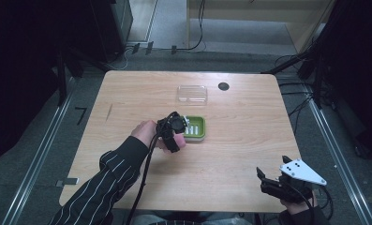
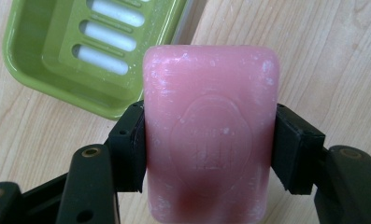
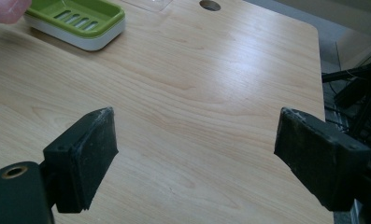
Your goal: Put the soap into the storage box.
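Note:
A pink bar of soap [image 2: 211, 135] is clamped between the two black pads of my left gripper [image 2: 209, 147], held just above the wooden table. The green soap dish [image 2: 75, 51] with white slots lies close beyond it, up and to the left. From the high view, the left gripper [image 1: 174, 136] hovers at the dish's [image 1: 195, 127] left side with the pink soap [image 1: 179, 142] under it. My right gripper [image 3: 197, 154] stands open over bare wood with nothing between its pads, near the table's front right corner [image 1: 286, 185]. The dish [image 3: 75, 21] sits far off at its upper left.
A clear plastic lid [image 1: 192, 93] lies behind the dish toward the far edge. A round cable hole [image 1: 223, 86] is in the table beside it. The table's right edge [image 3: 321, 70] runs close to the right gripper.

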`<state>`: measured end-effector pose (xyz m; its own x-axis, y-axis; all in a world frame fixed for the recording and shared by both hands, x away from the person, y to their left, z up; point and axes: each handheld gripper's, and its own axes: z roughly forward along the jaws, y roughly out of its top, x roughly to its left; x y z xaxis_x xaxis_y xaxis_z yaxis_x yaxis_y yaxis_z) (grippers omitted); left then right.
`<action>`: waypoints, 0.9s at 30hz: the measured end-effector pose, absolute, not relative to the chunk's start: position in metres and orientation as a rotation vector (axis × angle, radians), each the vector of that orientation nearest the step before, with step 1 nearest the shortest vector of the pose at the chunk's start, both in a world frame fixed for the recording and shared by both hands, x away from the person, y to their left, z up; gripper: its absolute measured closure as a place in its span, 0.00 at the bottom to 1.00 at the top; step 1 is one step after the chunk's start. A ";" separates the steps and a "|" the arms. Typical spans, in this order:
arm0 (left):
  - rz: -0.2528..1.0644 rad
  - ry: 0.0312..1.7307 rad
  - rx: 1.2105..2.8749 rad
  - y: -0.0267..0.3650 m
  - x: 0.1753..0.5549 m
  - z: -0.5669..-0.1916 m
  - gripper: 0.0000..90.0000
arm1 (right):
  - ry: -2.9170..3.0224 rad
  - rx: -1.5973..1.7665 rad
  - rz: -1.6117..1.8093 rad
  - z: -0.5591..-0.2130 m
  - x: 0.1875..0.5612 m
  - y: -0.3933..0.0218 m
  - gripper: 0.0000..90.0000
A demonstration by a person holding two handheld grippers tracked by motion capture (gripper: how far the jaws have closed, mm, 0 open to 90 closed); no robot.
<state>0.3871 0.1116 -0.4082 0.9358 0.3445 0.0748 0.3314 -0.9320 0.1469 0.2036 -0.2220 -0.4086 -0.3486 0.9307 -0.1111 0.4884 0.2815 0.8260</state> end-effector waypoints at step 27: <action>0.181 0.363 2.977 0.097 0.406 -0.399 0.43 | 1.953 1.269 0.949 -0.409 0.203 -0.222 0.15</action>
<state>0.4060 0.0970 -0.3992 0.9637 0.2465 0.1025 0.2301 -0.9616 0.1498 0.2034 -0.2222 -0.4088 -0.3492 0.9305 -0.1109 0.4882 0.2817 0.8260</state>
